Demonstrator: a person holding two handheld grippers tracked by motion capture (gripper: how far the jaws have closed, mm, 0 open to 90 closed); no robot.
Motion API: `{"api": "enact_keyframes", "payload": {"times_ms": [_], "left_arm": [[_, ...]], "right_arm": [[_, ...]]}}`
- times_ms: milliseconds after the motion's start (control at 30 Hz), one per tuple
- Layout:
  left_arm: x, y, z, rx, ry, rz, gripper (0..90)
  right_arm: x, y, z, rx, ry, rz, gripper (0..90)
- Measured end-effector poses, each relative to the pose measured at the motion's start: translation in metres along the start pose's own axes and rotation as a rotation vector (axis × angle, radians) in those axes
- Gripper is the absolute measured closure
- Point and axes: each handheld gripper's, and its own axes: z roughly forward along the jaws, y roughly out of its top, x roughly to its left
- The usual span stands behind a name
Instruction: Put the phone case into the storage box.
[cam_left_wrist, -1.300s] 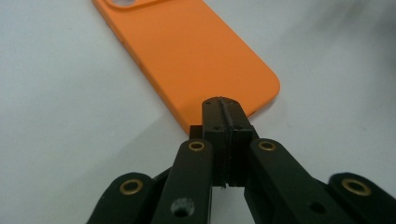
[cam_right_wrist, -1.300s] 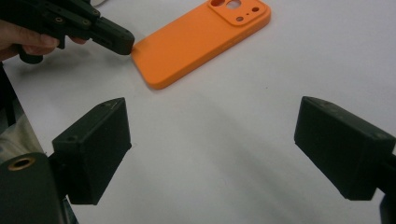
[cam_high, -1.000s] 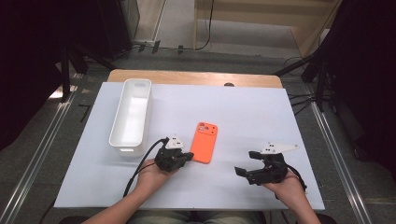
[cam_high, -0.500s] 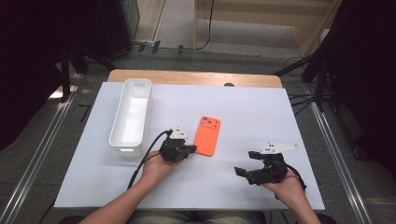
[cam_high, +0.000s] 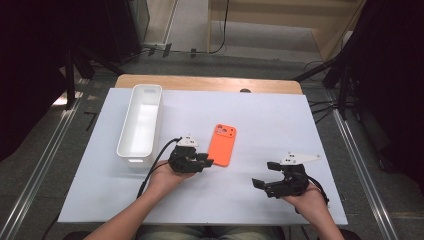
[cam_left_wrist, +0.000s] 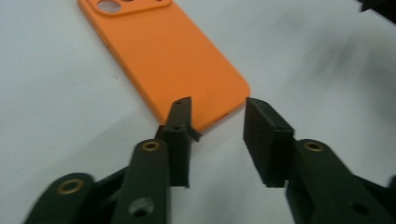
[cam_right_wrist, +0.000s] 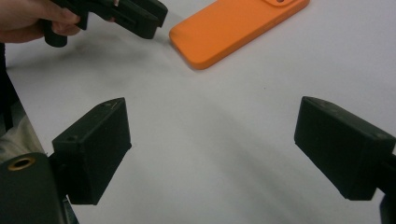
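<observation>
Orange phone case (cam_high: 222, 145) flat on worktop (cam_high: 280, 115), long axis 12-to-6; left gripper (cam_high: 204, 161) at its 7 o'clock corner, nearer, just opened, gripping nothing; right gripper (cam_high: 261, 183) open, well apart.

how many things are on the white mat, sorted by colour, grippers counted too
orange: 1, the phone case
white: 1, the long bin
black: 2, the left gripper, jaws just opened at the case's near end, and the right gripper, open over bare mat
total: 4
</observation>
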Motion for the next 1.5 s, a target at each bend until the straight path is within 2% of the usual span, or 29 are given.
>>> {"api": "enact_keyframes", "payload": {"times_ms": [67,100,167,333,400,600,667,700,900,1067,1133,1500], "left_arm": [[0.000,0.001,-0.004,0.000,-0.058,-0.024,50.7],[0.000,0.001,-0.007,0.016,-0.079,-0.031,48.4],[-0.002,0.001,-0.011,0.020,-0.101,-0.020,48.1],[-0.004,0.001,-0.023,0.025,-0.127,-0.002,38.2],[-0.005,0.001,-0.026,0.013,-0.135,0.002,35.2],[-0.006,0.000,-0.035,0.010,-0.103,0.010,33.0],[-0.007,-0.001,-0.039,0.012,-0.111,0.028,30.0],[-0.009,-0.001,-0.042,0.010,-0.111,0.023,27.5],[-0.009,-0.008,-0.056,-0.022,-0.132,0.026,26.9],[-0.009,-0.012,-0.063,-0.037,-0.157,0.017,12.0],[-0.009,-0.013,-0.067,-0.043,-0.163,0.013,12.0],[-0.009,-0.022,-0.084,-0.048,-0.107,0.018,13.3]], "right_arm": [[0.001,0.000,0.000,0.001,0.005,0.005,9.6],[0.001,0.000,0.000,0.002,0.007,0.006,9.6],[0.001,0.000,0.001,0.005,0.006,0.006,9.6],[0.000,0.000,0.000,0.002,0.003,0.009,9.6],[-0.001,0.000,-0.001,0.003,0.003,0.013,9.6],[0.000,-0.001,-0.001,0.004,0.003,0.009,9.6],[0.000,-0.001,-0.001,0.002,0.003,0.015,9.6],[-0.001,-0.001,-0.001,0.003,0.003,0.017,9.6],[0.000,0.000,-0.001,0.006,0.005,0.019,9.6],[-0.001,0.000,0.000,0.006,0.007,0.008,9.6],[-0.001,0.000,0.000,0.006,0.008,0.009,9.6],[-0.001,0.000,-0.001,0.007,0.010,0.027,9.6]]}}
